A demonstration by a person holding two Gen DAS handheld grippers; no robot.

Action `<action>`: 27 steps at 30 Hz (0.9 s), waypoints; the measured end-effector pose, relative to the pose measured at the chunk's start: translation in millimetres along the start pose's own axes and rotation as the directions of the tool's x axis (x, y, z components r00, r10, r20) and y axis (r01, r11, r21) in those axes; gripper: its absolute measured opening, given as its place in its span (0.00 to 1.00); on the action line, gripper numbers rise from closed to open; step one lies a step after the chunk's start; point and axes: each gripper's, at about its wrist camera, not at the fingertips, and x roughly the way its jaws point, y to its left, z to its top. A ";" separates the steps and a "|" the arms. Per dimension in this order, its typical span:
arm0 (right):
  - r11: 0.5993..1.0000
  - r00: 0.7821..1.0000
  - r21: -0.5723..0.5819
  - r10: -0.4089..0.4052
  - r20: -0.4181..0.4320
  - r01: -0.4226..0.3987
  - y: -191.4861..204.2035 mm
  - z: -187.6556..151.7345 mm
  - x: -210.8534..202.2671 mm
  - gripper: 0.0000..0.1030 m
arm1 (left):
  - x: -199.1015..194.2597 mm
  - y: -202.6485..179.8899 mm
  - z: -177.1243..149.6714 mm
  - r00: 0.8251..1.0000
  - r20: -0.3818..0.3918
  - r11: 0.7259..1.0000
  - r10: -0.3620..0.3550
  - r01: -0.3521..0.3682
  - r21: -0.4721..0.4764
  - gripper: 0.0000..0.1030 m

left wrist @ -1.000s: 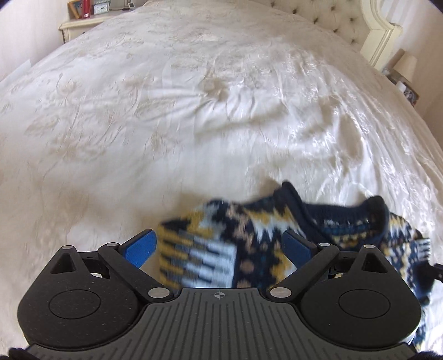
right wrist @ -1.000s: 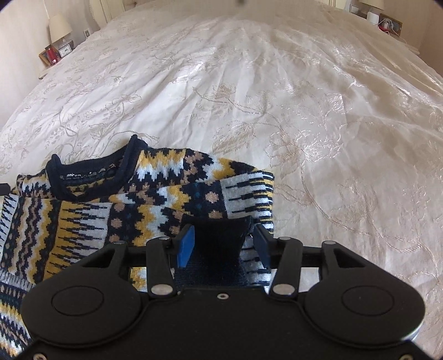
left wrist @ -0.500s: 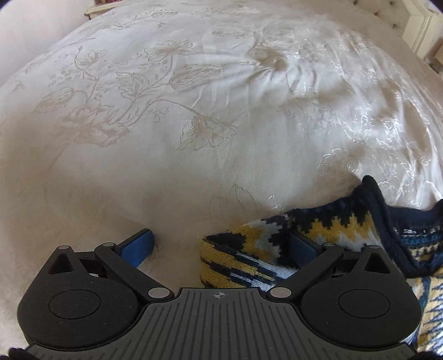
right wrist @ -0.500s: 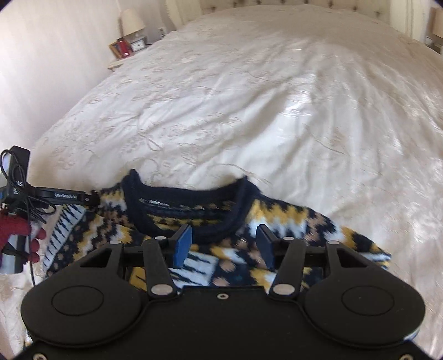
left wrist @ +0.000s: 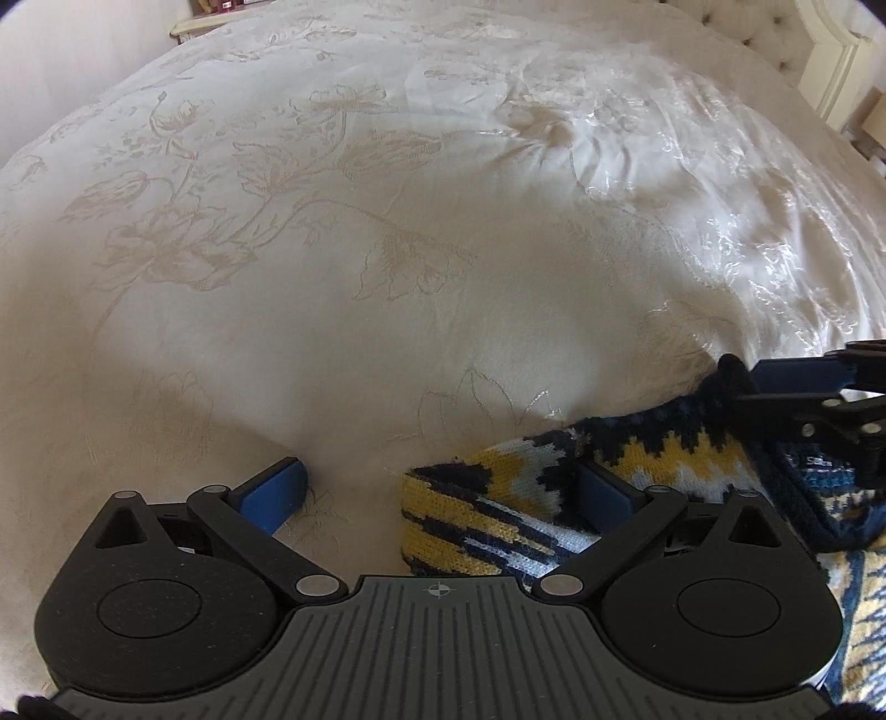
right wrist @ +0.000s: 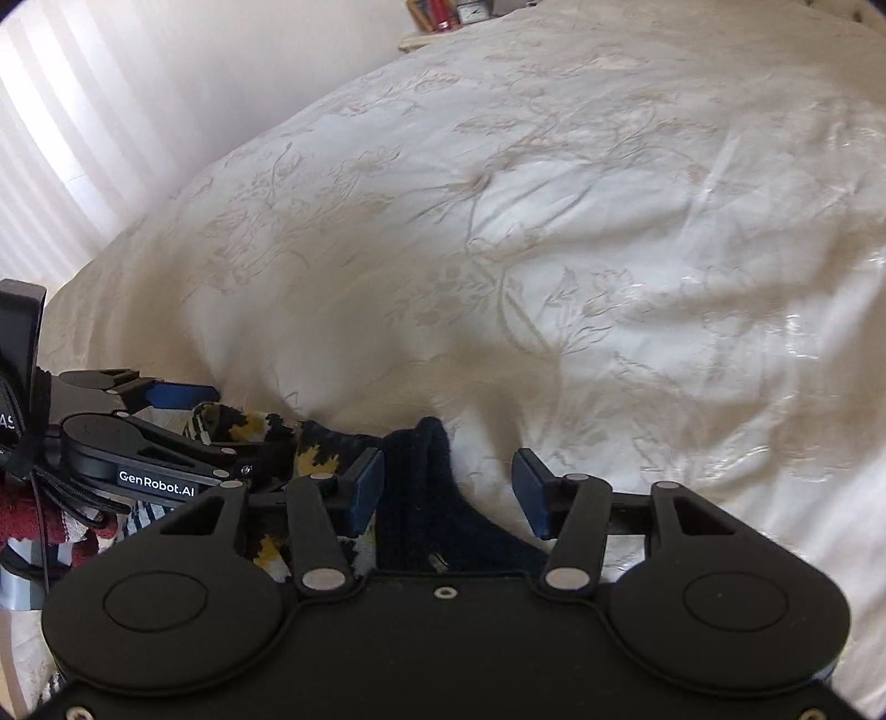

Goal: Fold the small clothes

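Left gripper [left wrist: 437, 490]: jaws spread wide, grasping nothing; blue pads low in frame, left pad on bare bedspread [left wrist: 387, 221], right pad against knit edge. Right gripper [right wrist: 448, 487]: jaws parted, nothing clamped; navy collar bunched between pads, nearer left pad. Patterned sweater [left wrist: 531, 498]: navy, yellow, white knit; lower right of left wrist view, lower left to centre of right wrist view, lying on cream floral bedspread. Tufted headboard [left wrist: 775, 39]: upper right corner, left wrist view. Nightstand [right wrist: 443, 22]: top centre, right wrist view, small items blurred.
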 end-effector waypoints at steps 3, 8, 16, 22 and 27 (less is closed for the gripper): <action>0.999 0.999 -0.010 0.039 -0.030 -0.040 0.6 -1.9 11.2 0.42 | -0.9 0.7 -0.3 1.000 0.002 1.000 -0.004 0.004 -0.001 1.00; 0.986 0.995 -0.142 -0.097 -0.020 0.093 24.9 1.8 11.3 0.17 | -5.9 -0.6 0.4 1.000 0.011 1.000 -0.001 0.001 -0.002 1.00; 0.985 0.987 -0.064 -0.159 0.030 0.160 23.8 -2.2 12.8 0.50 | -8.9 -2.9 0.5 1.000 0.014 1.000 0.008 -0.008 0.008 0.99; 0.972 0.956 0.047 -0.235 0.175 0.230 4.0 -18.9 -57.7 0.69 | -39.4 5.8 -4.2 0.997 0.074 1.000 0.012 -0.009 -0.030 0.99; 0.944 0.933 0.120 -0.324 0.157 0.308 -33.3 -53.6 -105.1 0.69 | -63.6 14.8 -17.4 0.997 0.080 0.997 -0.008 0.014 -0.073 0.99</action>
